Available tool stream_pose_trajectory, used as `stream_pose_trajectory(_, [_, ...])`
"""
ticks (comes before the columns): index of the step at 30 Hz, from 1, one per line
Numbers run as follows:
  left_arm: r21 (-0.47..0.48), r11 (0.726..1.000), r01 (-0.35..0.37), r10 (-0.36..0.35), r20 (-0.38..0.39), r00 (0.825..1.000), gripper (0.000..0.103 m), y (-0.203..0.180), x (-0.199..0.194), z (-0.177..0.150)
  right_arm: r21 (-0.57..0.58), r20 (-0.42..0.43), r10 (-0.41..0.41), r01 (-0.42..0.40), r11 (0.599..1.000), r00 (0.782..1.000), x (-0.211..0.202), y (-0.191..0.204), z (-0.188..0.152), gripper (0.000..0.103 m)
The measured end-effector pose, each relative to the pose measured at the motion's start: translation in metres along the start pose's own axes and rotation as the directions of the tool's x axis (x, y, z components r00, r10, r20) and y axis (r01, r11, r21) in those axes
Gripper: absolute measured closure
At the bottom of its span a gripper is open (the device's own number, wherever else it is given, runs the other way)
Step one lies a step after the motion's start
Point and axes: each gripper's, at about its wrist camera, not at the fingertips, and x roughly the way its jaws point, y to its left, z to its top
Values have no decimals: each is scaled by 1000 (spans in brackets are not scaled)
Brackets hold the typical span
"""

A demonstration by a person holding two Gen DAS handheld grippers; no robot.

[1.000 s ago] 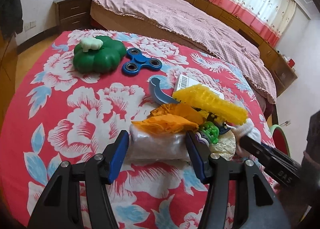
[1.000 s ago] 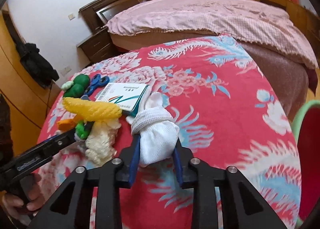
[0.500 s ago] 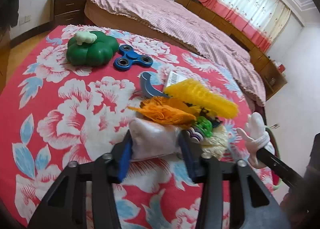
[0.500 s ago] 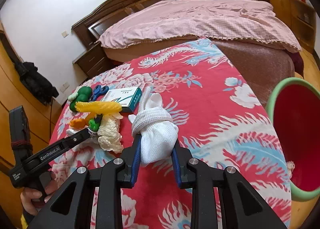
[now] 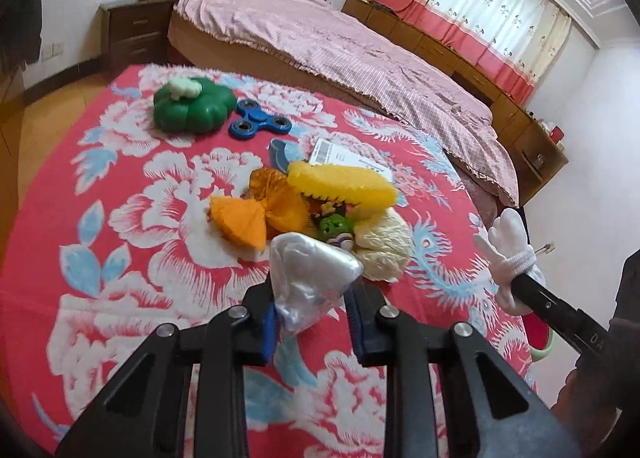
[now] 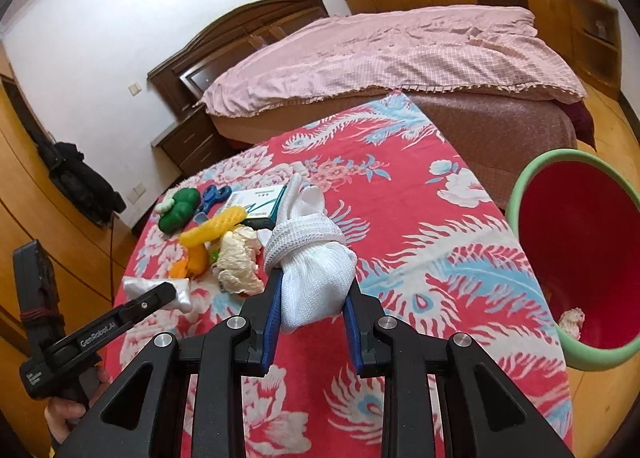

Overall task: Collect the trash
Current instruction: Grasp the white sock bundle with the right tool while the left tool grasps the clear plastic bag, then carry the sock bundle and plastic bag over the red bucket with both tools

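My left gripper (image 5: 310,322) has its jaws closing on a crumpled clear plastic bag (image 5: 312,278), which the pads squeeze and hold above the cloth. From the right wrist view this gripper (image 6: 160,294) and the bag (image 6: 138,284) show at the left. My right gripper (image 6: 312,322) is shut on a knotted white glove bundle (image 6: 316,278), which also appears at the right of the left wrist view (image 5: 506,254). A red bin with a green rim (image 6: 524,186) stands on the floor to the right, with a scrap inside it.
On the red floral cloth (image 5: 120,258) lie orange paper (image 5: 256,214), a cream paper wad (image 5: 382,246), a yellow knobbly toy (image 5: 340,184), a small green figure (image 5: 336,226), a white box (image 5: 348,156), a blue spinner (image 5: 260,124) and a green pumpkin toy (image 5: 192,110). A bed stands behind.
The left jaws have narrowed onto the plastic bag and lifted it off the cloth. The right gripper has carried the white bundle up and toward the bin, which has come into view.
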Motion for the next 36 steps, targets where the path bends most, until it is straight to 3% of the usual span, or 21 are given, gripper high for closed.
stream_pose_trajectory(15, [155,988,19,-21,12,1000,75,-65,-28,1,41,86,-49,46,998,995,-56,-19,-8,75])
stream_pose_trajectory(36, [340,935,102,-78,-86,993,75,-174,7,-8,220,125,-174,144,965,977,-98,-102,-16,75])
